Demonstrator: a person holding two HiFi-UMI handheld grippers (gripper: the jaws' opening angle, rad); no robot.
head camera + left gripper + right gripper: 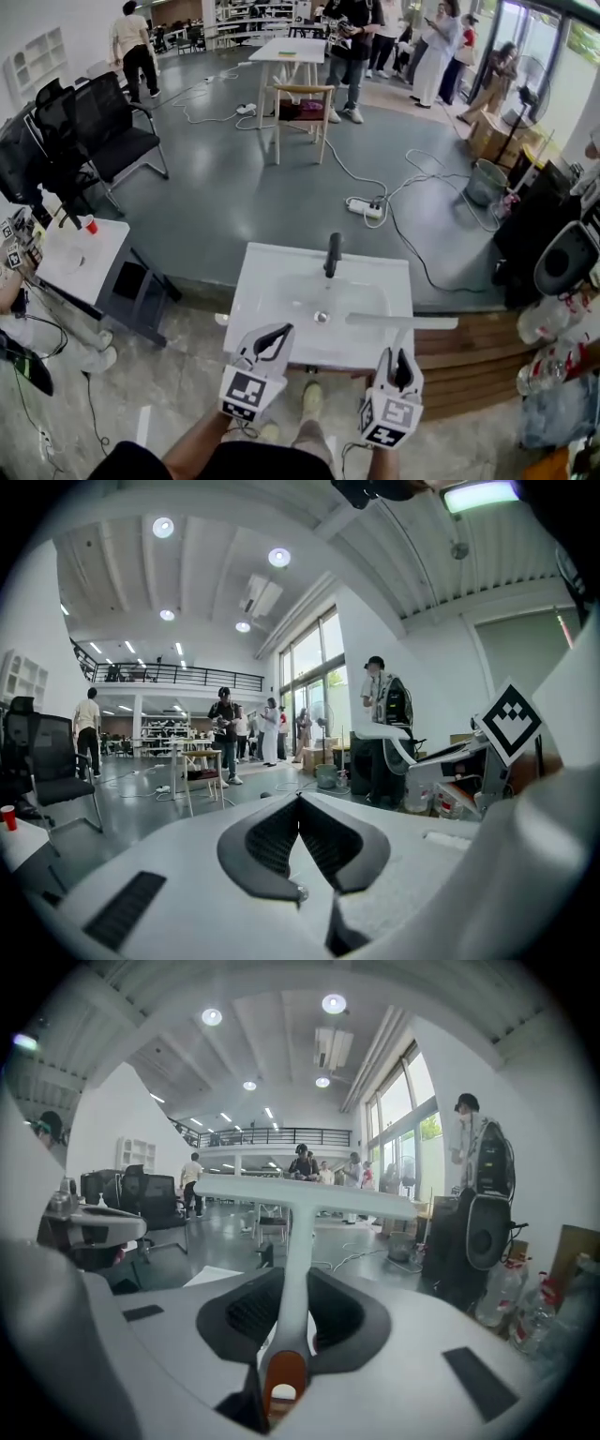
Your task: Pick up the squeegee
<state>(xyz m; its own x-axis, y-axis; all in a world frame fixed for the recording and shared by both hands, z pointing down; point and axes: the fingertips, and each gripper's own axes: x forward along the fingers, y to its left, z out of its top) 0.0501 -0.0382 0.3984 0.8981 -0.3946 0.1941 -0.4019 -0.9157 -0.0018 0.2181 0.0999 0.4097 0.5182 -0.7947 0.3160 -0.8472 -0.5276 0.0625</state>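
White sink [251, 286] with black faucet [333, 255]; beyond it, wooden chair [302, 114] and power strip [364, 207].

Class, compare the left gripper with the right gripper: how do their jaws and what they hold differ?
The right gripper clamps the squeegee by its handle; the left gripper holds nothing. The left gripper's jaws meet at the tips; the right gripper's are kept apart by the handle. Both are white with marker cubes.

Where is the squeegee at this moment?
In the head view the squeegee is at the lower right: the right gripper holds its handle, and its blade bar hangs over the right edge of the white sink, right of the black faucet.
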